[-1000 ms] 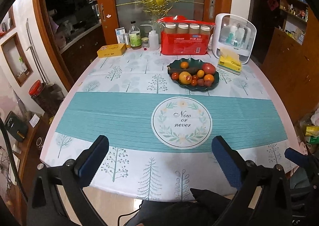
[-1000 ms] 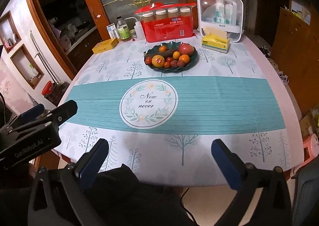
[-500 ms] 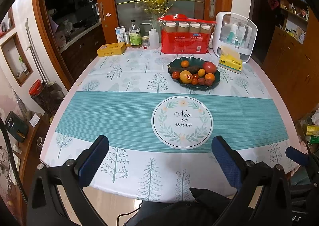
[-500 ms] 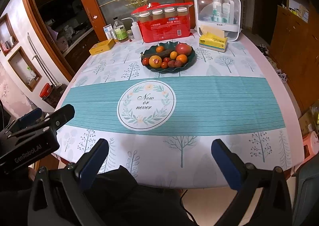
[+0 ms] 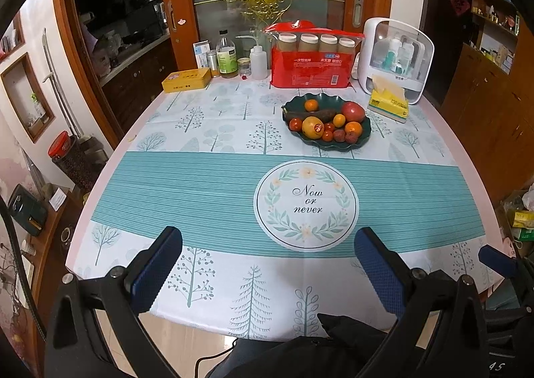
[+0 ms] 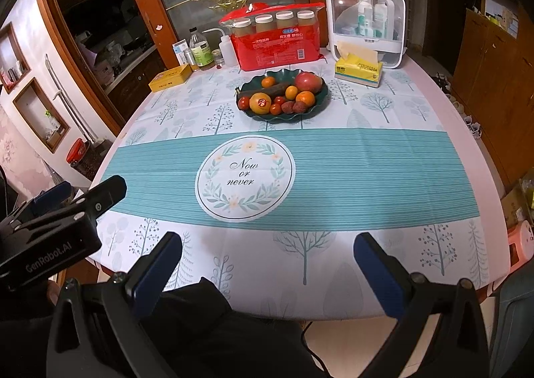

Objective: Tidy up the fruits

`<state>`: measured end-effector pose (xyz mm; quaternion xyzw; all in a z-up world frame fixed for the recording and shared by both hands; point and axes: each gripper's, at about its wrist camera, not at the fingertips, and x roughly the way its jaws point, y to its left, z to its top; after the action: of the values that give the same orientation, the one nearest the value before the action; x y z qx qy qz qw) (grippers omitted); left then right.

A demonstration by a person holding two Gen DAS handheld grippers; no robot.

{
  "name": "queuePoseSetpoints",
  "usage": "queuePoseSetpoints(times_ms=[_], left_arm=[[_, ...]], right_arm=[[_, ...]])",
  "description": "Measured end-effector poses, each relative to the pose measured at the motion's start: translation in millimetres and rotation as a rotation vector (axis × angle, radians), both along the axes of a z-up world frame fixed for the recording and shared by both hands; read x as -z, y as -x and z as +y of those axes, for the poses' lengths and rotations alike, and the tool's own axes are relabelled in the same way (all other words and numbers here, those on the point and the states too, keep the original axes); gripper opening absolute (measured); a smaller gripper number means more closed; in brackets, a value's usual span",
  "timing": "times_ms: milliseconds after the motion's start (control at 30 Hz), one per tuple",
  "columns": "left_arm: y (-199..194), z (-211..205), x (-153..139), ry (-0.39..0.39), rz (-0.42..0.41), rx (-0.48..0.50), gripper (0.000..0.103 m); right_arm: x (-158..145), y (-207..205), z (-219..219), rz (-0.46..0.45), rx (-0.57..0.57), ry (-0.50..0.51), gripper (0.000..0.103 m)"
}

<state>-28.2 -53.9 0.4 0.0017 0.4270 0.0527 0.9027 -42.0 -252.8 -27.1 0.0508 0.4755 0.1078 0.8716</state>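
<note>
Two grippers are held at the near edge of the table, and neither has anything in it. The left gripper [image 5: 267, 264] is spread wide, its blue-padded fingers [image 5: 155, 266] hanging over the white tree-print part of the tablecloth [image 5: 200, 184]. The right gripper [image 6: 267, 264] is spread just as wide, also empty, and nothing sits between its pads. From the right wrist view, the left gripper can be seen off to the side, by the table's left edge.

All the fruit is piled in a dark green scalloped plate [image 6: 318, 102] on the far half of the table, well apart from both grippers. A big red apple [image 6: 308, 81] is placed at the back right of the plate, a yellow-orange fruit with a sticker [image 6: 260, 102] at the front left, and a long dark brown piece [image 6: 267, 90] is laid across the middle. A few small oranges and small red fruits are tucked in around them.

Behind the plate, a red pack of jars [image 6: 277, 41] is stood against the door. A white storage box [image 6: 365, 22] is set to its right, with a yellow tissue pack [image 6: 358, 71] just in front. A yellow tin [image 6: 170, 77] and some bottles [image 6: 202, 51] are lined up on the left. The round "Now or never" print [image 6: 245, 174] is found between the plate and the grippers.
</note>
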Motion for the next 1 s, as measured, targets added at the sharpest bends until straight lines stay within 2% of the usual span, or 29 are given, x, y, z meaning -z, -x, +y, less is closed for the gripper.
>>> queuePoseSetpoints(times_ms=[1000], left_arm=[[-6.4, -0.8, 1.2, -0.004, 0.008, 0.001, 0.102]], right_arm=[[4.0, -8.4, 0.0, 0.012, 0.003, -0.003, 0.103]])
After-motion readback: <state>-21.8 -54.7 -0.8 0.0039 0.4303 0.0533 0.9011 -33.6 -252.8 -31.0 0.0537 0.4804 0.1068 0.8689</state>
